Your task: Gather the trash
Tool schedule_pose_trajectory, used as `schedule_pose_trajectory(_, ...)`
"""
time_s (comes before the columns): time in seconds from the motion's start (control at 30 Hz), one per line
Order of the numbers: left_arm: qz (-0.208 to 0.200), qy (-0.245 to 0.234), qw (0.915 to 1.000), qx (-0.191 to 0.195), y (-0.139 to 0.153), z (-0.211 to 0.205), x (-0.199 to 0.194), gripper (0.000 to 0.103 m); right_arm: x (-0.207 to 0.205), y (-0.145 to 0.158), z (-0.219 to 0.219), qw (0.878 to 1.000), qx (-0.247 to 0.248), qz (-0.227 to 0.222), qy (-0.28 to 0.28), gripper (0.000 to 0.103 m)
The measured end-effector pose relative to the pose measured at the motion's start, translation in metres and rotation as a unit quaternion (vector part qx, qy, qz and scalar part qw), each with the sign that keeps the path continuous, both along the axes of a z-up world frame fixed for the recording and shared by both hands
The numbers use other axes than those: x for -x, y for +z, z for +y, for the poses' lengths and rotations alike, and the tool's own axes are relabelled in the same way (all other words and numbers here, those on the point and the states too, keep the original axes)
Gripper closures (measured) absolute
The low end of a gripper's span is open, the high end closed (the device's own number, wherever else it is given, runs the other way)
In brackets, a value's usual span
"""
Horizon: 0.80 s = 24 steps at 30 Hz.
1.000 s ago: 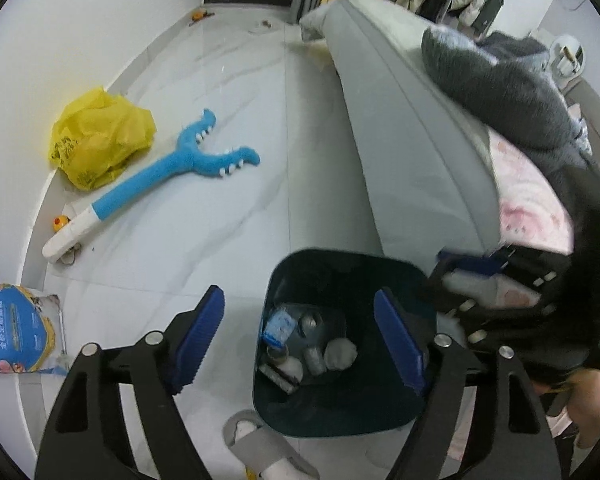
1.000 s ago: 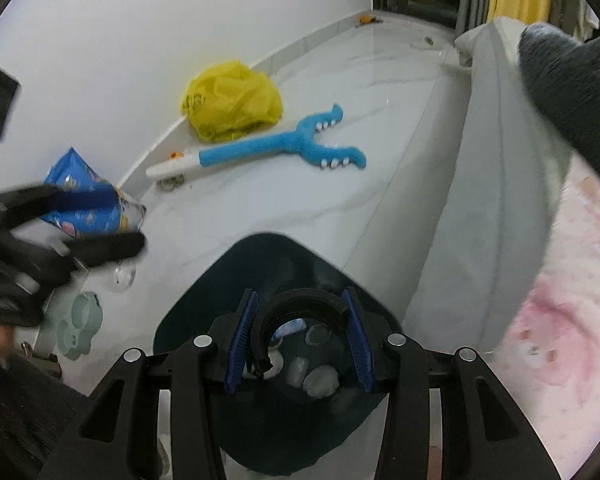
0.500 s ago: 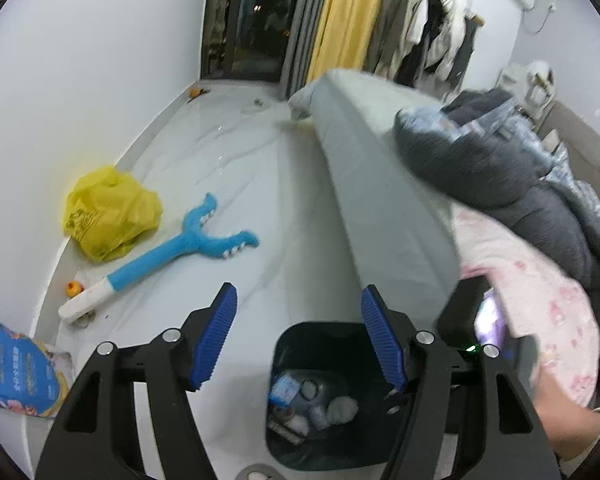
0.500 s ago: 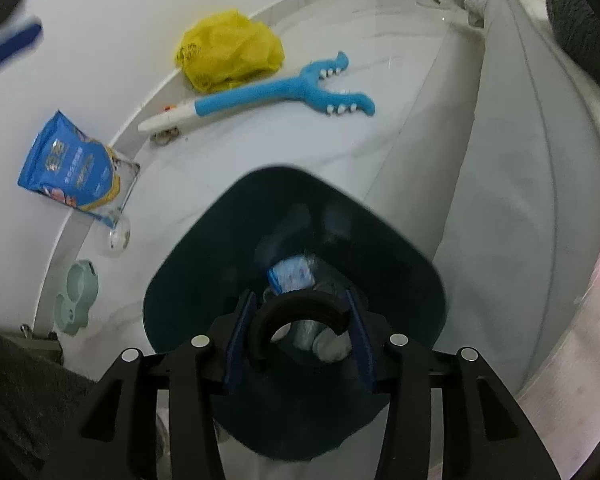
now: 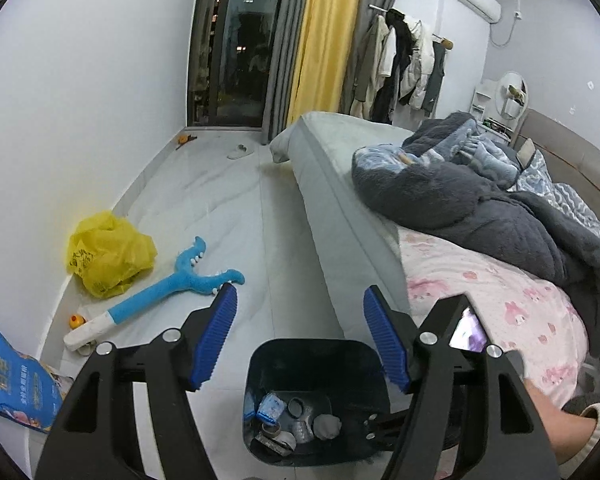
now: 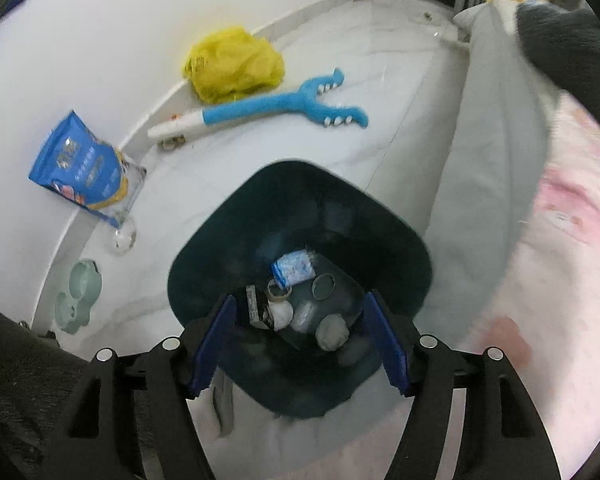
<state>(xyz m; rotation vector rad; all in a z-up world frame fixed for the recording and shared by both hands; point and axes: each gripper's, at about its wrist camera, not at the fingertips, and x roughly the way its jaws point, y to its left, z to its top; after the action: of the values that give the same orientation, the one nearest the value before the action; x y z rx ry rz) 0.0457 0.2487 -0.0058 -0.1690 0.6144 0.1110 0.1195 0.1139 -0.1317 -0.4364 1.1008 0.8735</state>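
— Pale marble floor point(image 6: 380, 92), one bed point(image 5: 332, 200) along its right edge. What do you count, from close in?

— Two grippers. One dark bin point(image 6: 396, 232) on the floor against the bed's side. In the bin: one blue-and-white packet point(image 6: 294, 267), one grey wad point(image 6: 331, 331), two or three small rings, a dark flat piece; the rest blurs together, so no firm count there.

— And the tongs?

— The right gripper point(image 6: 302, 342) hangs right over the bin's near rim, its jaws opening with nothing between the blue pads; the trash lies below them, on the bin's bottom. The left gripper point(image 5: 300, 338) is above the bin's far rim, jaws opening too, holding nothing; bare floor and the bed's edge show between them.

— Farther out?

— One blue snack bag point(image 6: 82, 168) at the floor's left edge by the wall, one green tray point(image 6: 76, 298) nearer in, cut partly by a dark sleeve. Then one blue plush toy point(image 6: 276, 108) with a forked end, and one yellow plastic bag point(image 6: 234, 64) against the wall. One small yellow duck point(image 5: 75, 321) by the toy's white handle.

— Anything hidden?

— A hand point(image 5: 556, 428) at the lower right of the left view, mostly behind the gripper frame. Something pale lies under the bin's near side; I can't tell what.
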Motion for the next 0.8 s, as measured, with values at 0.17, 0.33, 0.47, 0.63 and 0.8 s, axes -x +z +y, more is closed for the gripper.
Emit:
schedule_pose_trajectory(0.17, 0.001, -0.006, 0.9998, -0.017, 0.000, -0.027, 0.012, 0.023, 0.005, 0.036, -0.034, 0.997, -0.038, -0.050, -0.034, 0.026)
schedule_pose_trajectory(0.33, 0.001, -0.014, 0.9990, -0.041, -0.002, -0.053, 0.022, 0.011, 0.014, 0.074, -0.079, 0.989, -0.073, -0.110, -0.073, 0.022)
schedule_pose_trajectory(0.47, 0.001, -0.004, 0.9995, -0.030, 0.000, -0.060, 0.030, 0.005, 0.021, 0.102, -0.125, 0.976, -0.100, -0.152, -0.116, 0.012)
schedule_pose_trajectory(0.63, -0.024, -0.003, 0.9993, -0.030, 0.010, -0.075, 0.047, 0.003, 0.040, 0.137, -0.196, 0.958, -0.128, -0.187, -0.173, 0.003)
schedule_pose_trajectory(0.8, -0.028, -0.001, 0.9991, -0.032, 0.013, -0.090, 0.064, 0.003, 0.070, 0.161, -0.262, 0.939, -0.138, -0.228, -0.219, 0.003)
